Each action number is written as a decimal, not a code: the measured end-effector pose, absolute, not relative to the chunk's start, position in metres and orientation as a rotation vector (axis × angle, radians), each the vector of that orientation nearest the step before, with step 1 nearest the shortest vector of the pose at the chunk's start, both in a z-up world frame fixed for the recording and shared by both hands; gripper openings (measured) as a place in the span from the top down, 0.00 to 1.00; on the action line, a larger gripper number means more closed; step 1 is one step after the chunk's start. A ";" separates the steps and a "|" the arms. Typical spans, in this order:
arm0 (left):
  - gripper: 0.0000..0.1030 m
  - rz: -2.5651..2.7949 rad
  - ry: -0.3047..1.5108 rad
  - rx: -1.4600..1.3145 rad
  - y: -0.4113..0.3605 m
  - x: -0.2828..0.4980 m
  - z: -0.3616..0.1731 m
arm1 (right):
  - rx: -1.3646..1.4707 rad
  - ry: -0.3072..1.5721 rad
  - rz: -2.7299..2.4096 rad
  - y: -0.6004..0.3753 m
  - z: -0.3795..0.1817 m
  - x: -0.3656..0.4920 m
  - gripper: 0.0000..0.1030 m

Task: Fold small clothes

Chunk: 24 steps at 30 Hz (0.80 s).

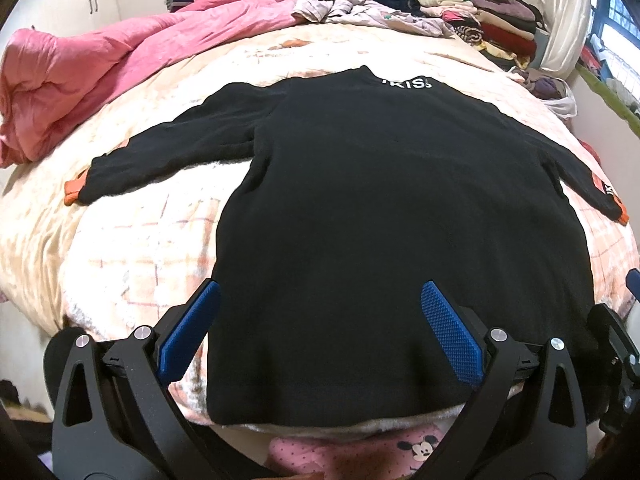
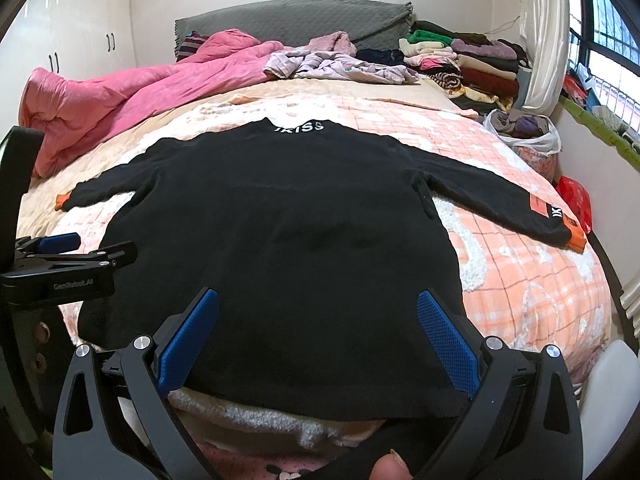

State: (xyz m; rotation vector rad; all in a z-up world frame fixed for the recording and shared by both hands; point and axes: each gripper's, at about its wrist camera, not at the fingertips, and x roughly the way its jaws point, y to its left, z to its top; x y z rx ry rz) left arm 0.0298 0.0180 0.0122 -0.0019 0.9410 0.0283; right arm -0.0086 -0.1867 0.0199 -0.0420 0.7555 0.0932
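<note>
A black long-sleeved sweater with white letters at the collar and orange cuffs lies flat on the bed, sleeves spread out, hem nearest me. It also shows in the right wrist view. My left gripper is open and empty, over the hem's left part. My right gripper is open and empty, over the hem's right part. The left gripper also shows at the left edge of the right wrist view.
The bed has a peach checked blanket. A pink quilt is bunched at the far left. Loose pale clothes and a stack of folded clothes lie at the head. A plastic bag of clothes sits at the right edge.
</note>
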 end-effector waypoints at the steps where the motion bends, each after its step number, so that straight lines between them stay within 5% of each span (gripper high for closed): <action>1: 0.09 0.033 0.939 -0.003 0.019 0.034 0.013 | -0.042 0.755 0.092 -0.187 0.020 -0.006 0.04; 24: 0.09 0.031 0.883 0.005 0.005 0.128 0.037 | -0.010 0.748 -0.039 -0.240 0.033 0.096 0.04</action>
